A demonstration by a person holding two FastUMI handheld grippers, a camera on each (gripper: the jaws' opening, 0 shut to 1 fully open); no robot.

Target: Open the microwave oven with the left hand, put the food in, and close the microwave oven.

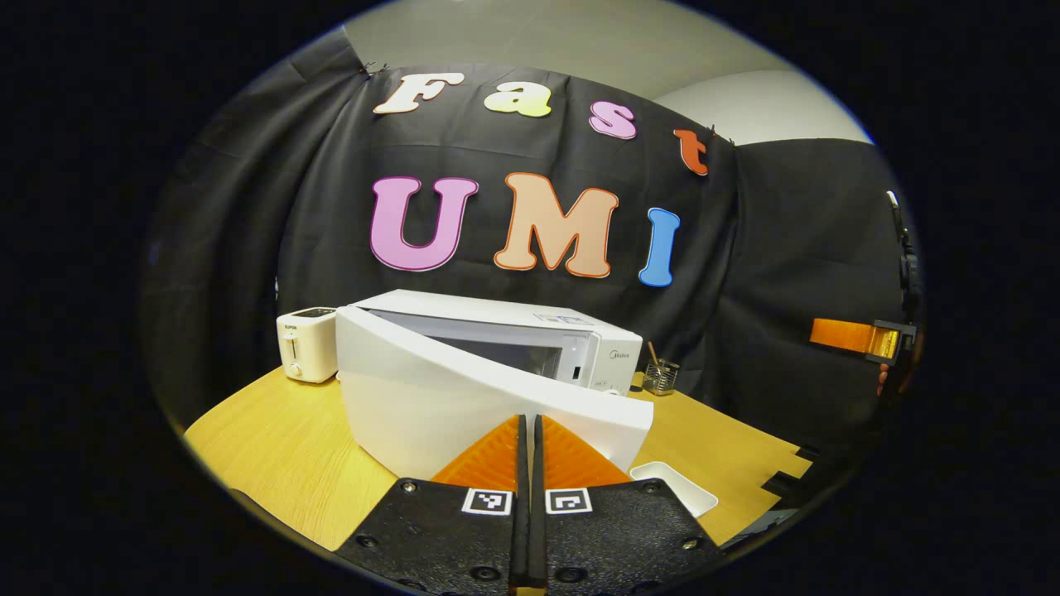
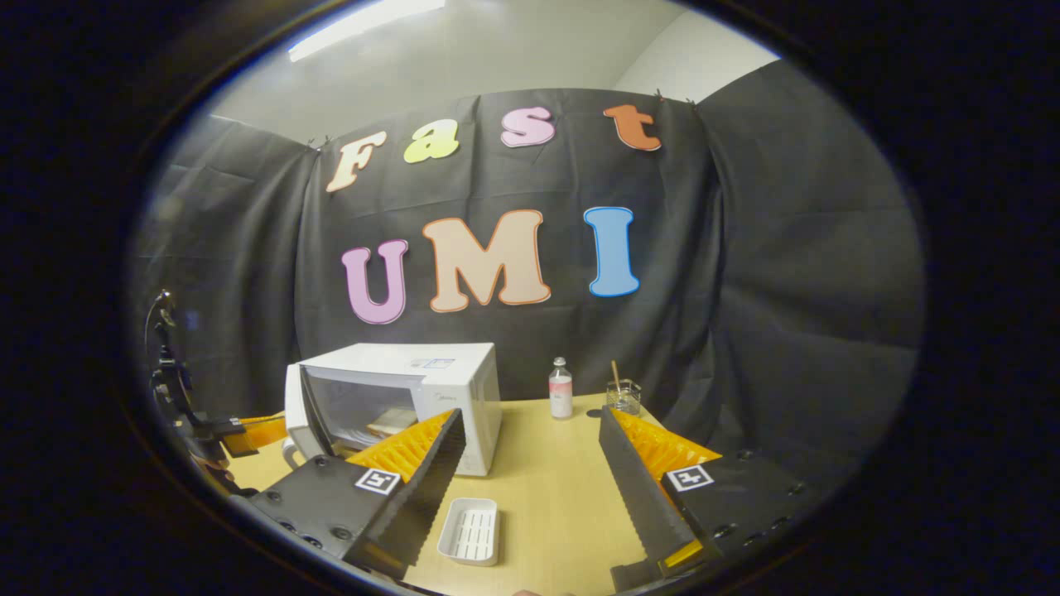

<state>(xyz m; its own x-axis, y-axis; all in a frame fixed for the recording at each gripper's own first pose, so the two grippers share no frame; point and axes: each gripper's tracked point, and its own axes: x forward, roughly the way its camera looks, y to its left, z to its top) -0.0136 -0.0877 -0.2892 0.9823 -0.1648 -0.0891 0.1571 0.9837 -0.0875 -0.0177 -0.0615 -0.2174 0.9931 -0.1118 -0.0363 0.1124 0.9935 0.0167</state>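
The white microwave [image 1: 530, 327] stands on the wooden table with its door [image 1: 439, 397] swung partly open toward me. My left gripper [image 1: 530, 424] is shut, with its tips right at the door's outer face and nothing between them. In the right gripper view the microwave [image 2: 431, 372] is at the left, its door [image 2: 300, 414] ajar, and a tan item [image 2: 389, 420] lies inside the cavity. My right gripper [image 2: 530, 463] hangs open above the table, well apart from the oven and holding nothing. The left gripper [image 2: 248, 434] shows beside the door.
A white slotted tray [image 2: 470, 530] lies on the table [image 2: 555, 488] in front of the microwave. A small bottle [image 2: 561, 389] and a glass with a stick [image 2: 623, 396] stand at the back. A white toaster [image 1: 306, 343] sits left of the oven.
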